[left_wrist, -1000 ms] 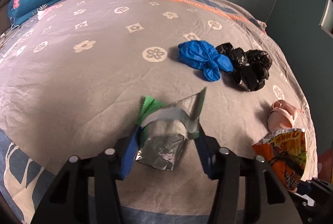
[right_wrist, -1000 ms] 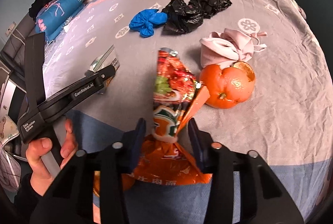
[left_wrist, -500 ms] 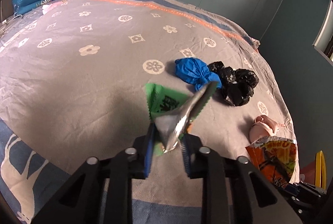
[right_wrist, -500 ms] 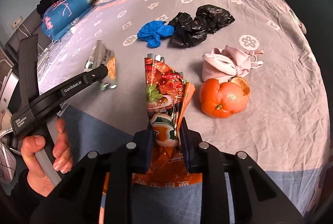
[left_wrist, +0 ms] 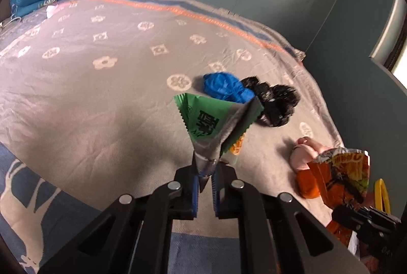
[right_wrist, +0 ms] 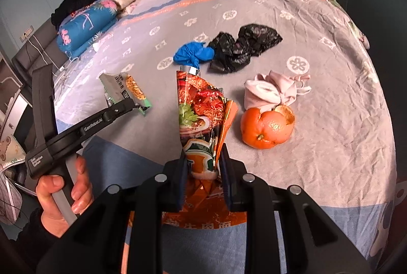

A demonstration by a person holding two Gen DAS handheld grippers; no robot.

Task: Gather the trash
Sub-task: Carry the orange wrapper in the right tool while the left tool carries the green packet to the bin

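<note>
Left gripper (left_wrist: 205, 181): fingers pressed onto the lower corner of a green wrapper (left_wrist: 211, 121), which fans out above them, silver inside showing, held clear of the bed (left_wrist: 101, 96). In the right wrist view the same wrapper (right_wrist: 124, 89) sticks out past the left gripper's tip (right_wrist: 127, 104), and a hand (right_wrist: 63, 193) grips the grey handle. Right gripper (right_wrist: 202, 173): fingers pinching an orange noodle packet (right_wrist: 203, 121) near its lower part; the top stands above the fingers, the bottom hangs below them. From the left wrist view that packet (left_wrist: 340, 177) shows at the right edge, in front of the pink cloth (left_wrist: 307, 150). Lying on the bed: orange peel (right_wrist: 267, 125), touching the bunched pink cloth (right_wrist: 274, 90) behind it; farther back a crumpled blue bag (right_wrist: 193, 55) touching a black bag (right_wrist: 244, 46). Both bags lie well apart from either gripper. Folded bedding (right_wrist: 86, 24) is stacked at the head of the bed, blue floral with beige rolls beside it. A yellow object (left_wrist: 380, 195) at the right edge of the left view cannot be identified.
</note>
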